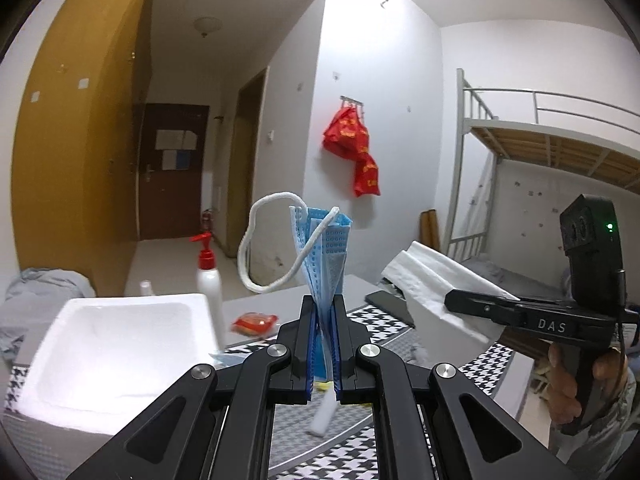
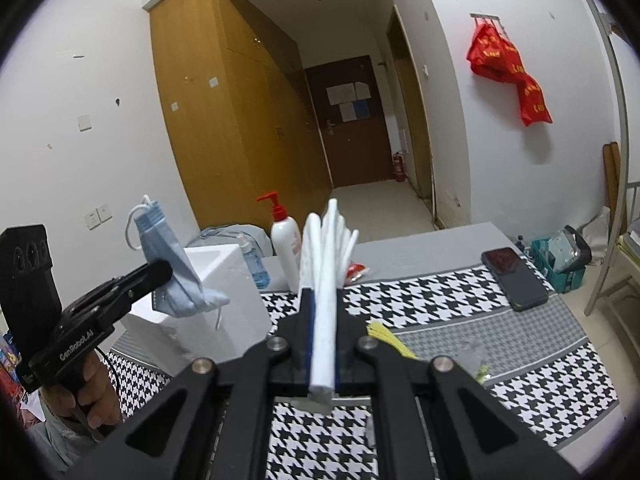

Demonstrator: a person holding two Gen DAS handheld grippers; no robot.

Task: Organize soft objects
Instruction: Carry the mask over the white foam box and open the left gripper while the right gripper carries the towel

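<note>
My left gripper (image 1: 323, 308) is shut on a blue face mask (image 1: 326, 246) with a white ear loop (image 1: 260, 248), held up above the table. It also shows in the right wrist view (image 2: 170, 268), next to a white foam box (image 2: 208, 300). My right gripper (image 2: 323, 300) is shut on a folded white tissue (image 2: 326, 260), held upright above the table. In the left wrist view the right gripper (image 1: 472, 304) shows at the right, clamping the white tissue (image 1: 432, 280). The white foam box (image 1: 108, 352) is open and sits at the left.
A houndstooth cloth (image 2: 440, 304) covers the table. A white pump bottle with red top (image 2: 285, 240), a small clear bottle (image 2: 254, 260), a red packet (image 1: 254, 322), a dark phone (image 2: 514, 278) and a yellow item (image 2: 390, 338) lie on it. A teal basket (image 2: 560, 264) stands at the far right.
</note>
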